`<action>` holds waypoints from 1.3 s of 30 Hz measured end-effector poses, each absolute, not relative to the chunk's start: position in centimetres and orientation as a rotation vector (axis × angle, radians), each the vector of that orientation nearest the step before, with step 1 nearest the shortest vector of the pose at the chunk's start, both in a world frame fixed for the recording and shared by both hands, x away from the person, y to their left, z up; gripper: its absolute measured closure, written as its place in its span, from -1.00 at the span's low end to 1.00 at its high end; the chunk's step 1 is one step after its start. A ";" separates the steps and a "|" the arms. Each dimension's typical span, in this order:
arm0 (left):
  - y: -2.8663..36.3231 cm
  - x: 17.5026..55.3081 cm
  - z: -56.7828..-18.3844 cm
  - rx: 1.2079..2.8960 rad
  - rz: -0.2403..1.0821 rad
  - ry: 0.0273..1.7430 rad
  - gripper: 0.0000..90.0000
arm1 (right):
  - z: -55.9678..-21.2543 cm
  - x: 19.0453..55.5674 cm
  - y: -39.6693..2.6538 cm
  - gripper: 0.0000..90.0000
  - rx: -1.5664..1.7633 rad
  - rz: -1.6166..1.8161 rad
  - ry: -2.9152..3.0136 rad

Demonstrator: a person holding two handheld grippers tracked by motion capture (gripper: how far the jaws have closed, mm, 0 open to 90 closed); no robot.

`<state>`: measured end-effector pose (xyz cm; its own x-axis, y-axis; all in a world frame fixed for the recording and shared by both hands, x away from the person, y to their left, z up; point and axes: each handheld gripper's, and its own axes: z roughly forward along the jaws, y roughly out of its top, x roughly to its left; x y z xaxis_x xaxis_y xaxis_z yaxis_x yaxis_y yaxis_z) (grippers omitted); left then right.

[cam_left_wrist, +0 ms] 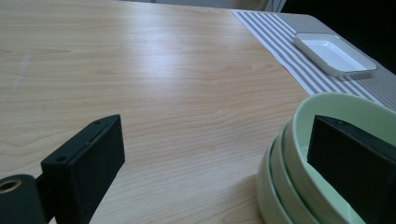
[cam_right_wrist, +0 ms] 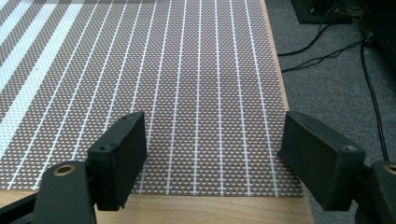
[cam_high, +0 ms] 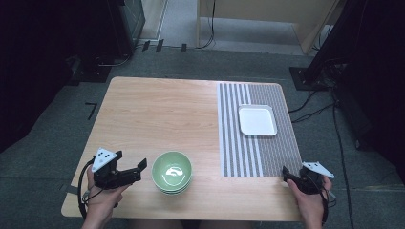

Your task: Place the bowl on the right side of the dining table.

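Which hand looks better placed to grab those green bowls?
Probably the left: the left gripper sits open beside the green bowls, one jaw already over the rim. The right gripper is at the striped mat's corner.

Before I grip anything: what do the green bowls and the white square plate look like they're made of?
The green bowls, a nested stack, look like glazed ceramic, though melamine is possible: the pale green inside throws a bright glare and the rims in the left gripper view are thick and smooth. The white square plate on the striped placemat also looks glossy and hard, likely ceramic or melamine, with a raised rounded rim.
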<state>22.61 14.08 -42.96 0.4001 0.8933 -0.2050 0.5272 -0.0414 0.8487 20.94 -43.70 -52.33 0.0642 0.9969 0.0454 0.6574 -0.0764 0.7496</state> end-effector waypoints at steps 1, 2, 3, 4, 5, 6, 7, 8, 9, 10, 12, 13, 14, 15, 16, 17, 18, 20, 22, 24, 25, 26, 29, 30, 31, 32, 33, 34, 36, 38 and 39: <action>13.9 22.6 -42.9 1.705 0.482 1.252 -0.91 | -52.3 20.9 -43.7 -0.48 1.793 0.798 1.644; 13.9 22.5 -42.9 1.709 0.476 1.245 -0.91 | -52.2 20.9 -43.7 -0.48 1.788 0.801 1.642; 13.7 22.5 -42.9 1.708 0.469 1.242 -0.91 | -52.0 20.8 -43.6 -0.48 1.788 0.805 1.636; 13.7 22.5 -42.9 1.708 0.469 1.242 -0.91 | -52.0 20.8 -43.6 -0.48 1.788 0.805 1.636; 13.6 22.4 -42.8 1.706 0.461 1.233 -0.91 | -51.7 20.8 -43.5 -0.47 1.792 0.810 1.622; 13.5 22.3 -42.7 1.707 0.456 1.230 -0.91 | -51.5 20.8 -43.4 -0.47 1.794 0.812 1.617; 13.4 22.3 -42.7 1.706 0.453 1.226 -0.91 | -51.3 20.8 -43.3 -0.46 1.789 0.816 1.615; 13.3 22.2 -42.7 1.708 0.451 1.222 -0.91 | -51.0 20.7 -43.1 -0.46 1.786 0.819 1.611; 13.1 22.2 -42.7 1.710 0.450 1.217 -0.91 | -50.9 20.7 -43.0 -0.46 1.778 0.821 1.610; 13.0 22.1 -42.7 1.717 0.449 1.212 -0.91 | -50.6 20.8 -42.7 -0.45 1.772 0.822 1.611; 12.8 22.0 -42.7 1.716 0.446 1.208 -0.91 | -50.1 20.9 -42.0 -0.45 1.748 0.836 1.623; 12.3 21.8 -42.7 1.727 0.444 1.195 -0.91 | -49.9 20.9 -41.7 -0.45 1.738 0.838 1.628; 12.0 21.7 -42.7 1.735 0.442 1.187 -0.91 | -49.6 21.0 -41.3 -0.45 1.727 0.841 1.635; 11.8 21.7 -42.8 1.741 0.439 1.181 -0.91 | -49.3 21.1 -41.0 -0.45 1.717 0.847 1.642; 11.8 21.7 -42.8 1.741 0.439 1.181 -0.91 | -49.1 21.2 -40.7 -0.45 1.709 0.854 1.647; 11.3 21.6 -42.9 1.757 0.431 1.166 -0.91 | -48.8 21.3 -40.2 -0.45 1.698 0.867 1.656; 11.3 21.6 -42.9 1.757 0.431 1.166 -0.91 | -48.6 21.4 -39.8 -0.45 1.687 0.876 1.663; 10.7 21.5 -43.3 1.778 0.422 1.155 -0.91 | -48.2 21.6 -39.0 -0.45 1.671 0.901 1.678; 10.4 21.5 -43.7 1.793 0.412 1.151 -0.91 | -47.7 21.7 -38.1 -0.45 1.656 0.926 1.695; 10.0 21.4 -43.9 1.805 0.402 1.143 -0.91 | -47.1 21.9 -37.0 -0.44 1.635 0.957 1.712; 10.0 21.4 -43.9 1.805 0.402 1.143 -0.91 | -47.1 21.9 -37.0 -0.44 1.635 0.957 1.712; 9.8 21.3 -44.0 1.806 0.395 1.140 -0.91 | -46.9 22.0 -36.5 -0.45 1.622 0.965 1.724; 9.2 21.1 -44.1 1.817 0.389 1.129 -0.91 | -46.0 22.3 -34.9 -0.46 1.573 0.981 1.766; 8.8 21.0 -44.3 1.827 0.385 1.121 -0.91 | -45.4 22.5 -34.0 -0.46 1.551 1.003 1.783; 8.7 20.9 -44.4 1.834 0.384 1.117 -0.91 | -45.2 22.6 -33.5 -0.46 1.539 1.012 1.789; 8.7 20.9 -44.4 1.834 0.384 1.117 -0.91 | -44.9 22.7 -33.1 -0.46 1.529 1.022 1.795; 8.4 20.9 -44.7 1.844 0.380 1.112 -0.91 | -44.7 22.8 -32.6 -0.46 1.522 1.034 1.800; 8.2 20.9 -44.8 1.847 0.377 1.112 -0.91 | -44.4 22.9 -32.2 -0.46 1.510 1.044 1.806; 8.0 20.8 -45.0 1.856 0.376 1.109 -0.91 | -44.0 23.1 -31.3 -0.46 1.497 1.065 1.818; 7.8 20.8 -45.2 1.865 0.379 1.107 -0.91 | -43.6 23.3 -30.4 -0.46 1.485 1.089 1.830; 7.8 20.8 -45.3 1.868 0.379 1.105 -0.91 | -43.4 23.4 -29.9 -0.46 1.478 1.099 1.836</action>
